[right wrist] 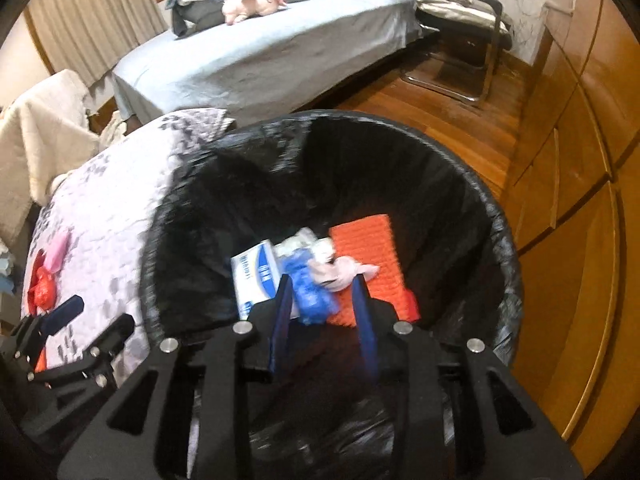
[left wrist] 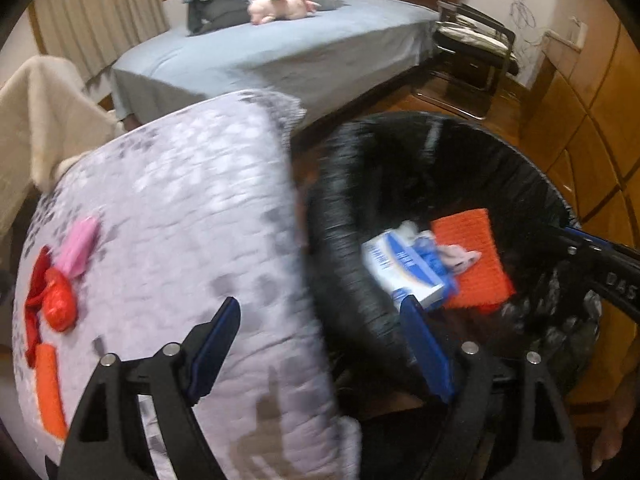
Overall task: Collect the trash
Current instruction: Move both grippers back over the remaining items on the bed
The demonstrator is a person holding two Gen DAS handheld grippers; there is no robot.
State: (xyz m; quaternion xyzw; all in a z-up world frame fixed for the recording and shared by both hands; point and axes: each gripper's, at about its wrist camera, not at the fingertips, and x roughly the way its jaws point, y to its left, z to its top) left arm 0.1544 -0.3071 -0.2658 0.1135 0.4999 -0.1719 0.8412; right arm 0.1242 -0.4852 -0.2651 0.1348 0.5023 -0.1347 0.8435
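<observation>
A bin with a black liner holds a white and blue box, a crumpled blue wrapper, a pale pink scrap and an orange pad. My right gripper hangs over the bin, jaws partly apart. The blue wrapper shows between its tips but lies lower, in the bin. My left gripper is wide open and holds nothing, straddling the bin's rim and a quilted lilac cushion. On the cushion lie a red wrapper, a pink piece and an orange piece.
A bed with a grey sheet and a pink plush toy stands behind. A metal chair is at the back right, wooden cabinets on the right, a cream blanket on the left.
</observation>
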